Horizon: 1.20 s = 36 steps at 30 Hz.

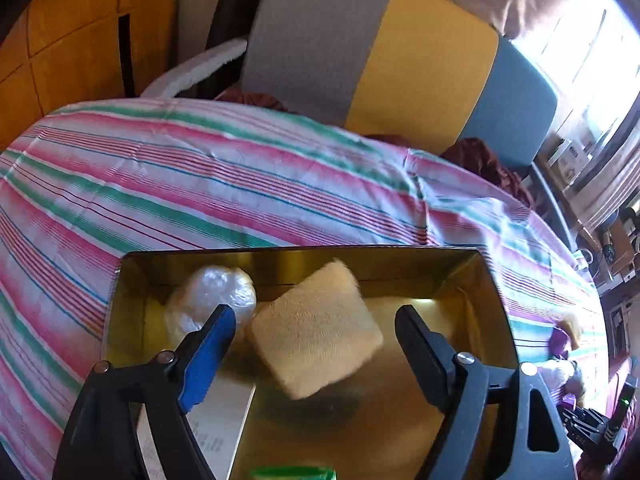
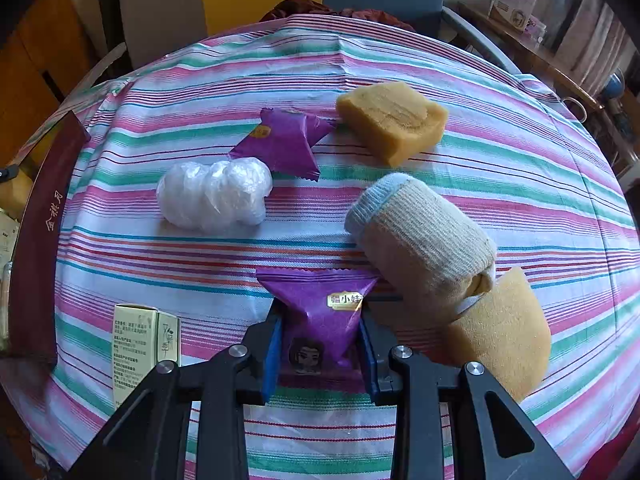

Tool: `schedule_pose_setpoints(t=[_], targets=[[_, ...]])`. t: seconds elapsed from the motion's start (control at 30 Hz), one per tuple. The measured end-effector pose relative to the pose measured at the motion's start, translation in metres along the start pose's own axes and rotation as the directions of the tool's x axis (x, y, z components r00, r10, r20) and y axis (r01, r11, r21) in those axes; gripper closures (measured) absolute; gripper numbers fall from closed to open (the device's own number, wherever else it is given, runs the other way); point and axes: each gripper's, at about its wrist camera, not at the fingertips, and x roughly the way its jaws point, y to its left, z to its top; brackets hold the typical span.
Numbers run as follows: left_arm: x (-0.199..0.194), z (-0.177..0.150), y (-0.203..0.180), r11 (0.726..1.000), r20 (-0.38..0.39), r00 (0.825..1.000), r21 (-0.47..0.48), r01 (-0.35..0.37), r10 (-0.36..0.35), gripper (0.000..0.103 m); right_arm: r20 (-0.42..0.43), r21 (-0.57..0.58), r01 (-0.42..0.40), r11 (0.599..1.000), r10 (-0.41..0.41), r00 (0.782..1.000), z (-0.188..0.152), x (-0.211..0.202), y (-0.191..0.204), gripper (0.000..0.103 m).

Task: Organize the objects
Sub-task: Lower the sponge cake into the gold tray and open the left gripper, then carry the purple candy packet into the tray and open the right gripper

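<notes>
Two claws, two jobs: my right claw (image 2: 320, 344) is clamped on a purple packet (image 2: 320, 316), both blue pads pressed against its sides, while my left claw (image 1: 312, 344) stands wide apart over the gold tin (image 1: 490, 276), gripping nothing. The sponge (image 1: 316, 328) between my left fingers looks blurred and touches neither pad, so I judge it is dropping into the tin beside the plastic ball (image 1: 210, 304) already lying in the far left corner. To do this step well I would keep the left claw spread until the sponge settles flat, then carry the packet across, holding it low and steady, since the wrapper is thin and slick and could slide out of a light pinch. The packet is a glossy violet pouch with zigzag sealed edges, a small gold label and a cartoon face near my pads; it sits close to me on the striped cloth (image 2: 520, 168), just beside the rolled sock (image 2: 424, 240). Another packet (image 2: 284, 140) lies farther off, touching the soap block (image 2: 394, 120) and a white plastic wad (image 2: 216, 196). A small box (image 2: 140, 344) stands at my near left.
</notes>
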Motion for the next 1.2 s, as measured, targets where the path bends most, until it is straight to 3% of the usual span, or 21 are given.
schedule_pose_setpoints(t=[0.17, 0.3, 0.47, 0.57, 0.87, 1.03, 1.2], targets=[[-0.035, -0.012, 0.002, 1.0, 0.061, 0.998, -0.001, -0.003, 0.003, 0.02, 0.001, 0.003, 0.0, 1.0, 0.0, 1.0, -0.001, -0.001, 0.001, 0.07], [-0.07, -0.043, 0.001, 1.0, 0.112, 0.994, 0.008, -0.016, 0.015, 0.02, 0.007, -0.013, 0.012, 1.0, -0.012, 1.0, -0.002, -0.002, 0.002, 0.07], [-0.094, -0.09, -0.005, 0.999, 0.101, 0.995, 0.039, 0.011, -0.015, 0.02, 0.018, -0.005, 0.015, 1.0, -0.015, 1.0, -0.005, -0.007, 0.002, 0.071], [-0.108, -0.115, -0.014, 0.996, 0.107, 0.994, 0.093, 0.01, -0.019, 0.02, 0.043, 0.029, -0.032, 0.999, 0.031, 0.999, -0.005, -0.016, -0.002, 0.071], [-0.122, -0.153, -0.015, 0.993, 0.094, 0.995, 0.115, 0.021, -0.031, 0.021, 0.188, 0.053, -0.124, 0.991, 0.112, 0.976, -0.003, -0.06, 0.003, 0.071], [-0.123, -0.159, 0.001, 0.998, 0.072, 0.997, 0.06, 0.017, -0.022, 0.031, 0.23, -0.019, -0.183, 0.983, 0.182, 0.956, 0.001, -0.084, 0.045, 0.071], [-0.13, -0.166, 0.018, 1.0, 0.068, 0.997, 0.02, 0.022, -0.024, 0.035, 0.221, -0.137, -0.285, 0.949, 0.31, 0.925, 0.01, -0.096, 0.119, 0.071]])
